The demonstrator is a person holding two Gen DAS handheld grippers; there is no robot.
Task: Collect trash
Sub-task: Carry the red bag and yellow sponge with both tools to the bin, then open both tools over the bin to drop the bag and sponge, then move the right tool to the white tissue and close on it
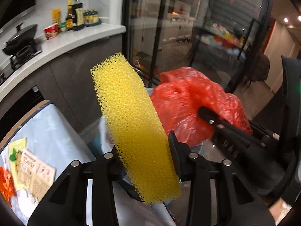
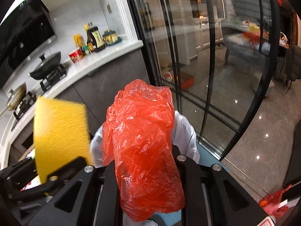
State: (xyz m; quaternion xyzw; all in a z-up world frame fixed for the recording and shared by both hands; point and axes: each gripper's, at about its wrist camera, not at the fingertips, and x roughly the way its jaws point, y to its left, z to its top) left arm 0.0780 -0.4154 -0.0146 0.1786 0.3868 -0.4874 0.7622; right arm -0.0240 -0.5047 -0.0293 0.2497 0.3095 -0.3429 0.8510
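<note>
My left gripper (image 1: pixel 144 162) is shut on a yellow mesh sponge (image 1: pixel 131 120), which stands up between the fingers. It also shows blurred in the right wrist view (image 2: pixel 60 131). My right gripper (image 2: pixel 144 162) is shut on a crumpled red plastic bag (image 2: pixel 143 146), also in the left wrist view (image 1: pixel 190 103). Both are held over a bin lined with a white bag (image 2: pixel 186 137), just below and ahead.
A table with a pale cloth (image 1: pixel 50 130) holds packets and wrappers (image 1: pixel 32 171) at the left. A counter (image 1: pixel 79 39) with bottles, a cup and a wok runs behind. Glass sliding doors (image 2: pixel 207 66) stand ahead. Another red bag (image 2: pixel 272 201) lies on the floor at the right.
</note>
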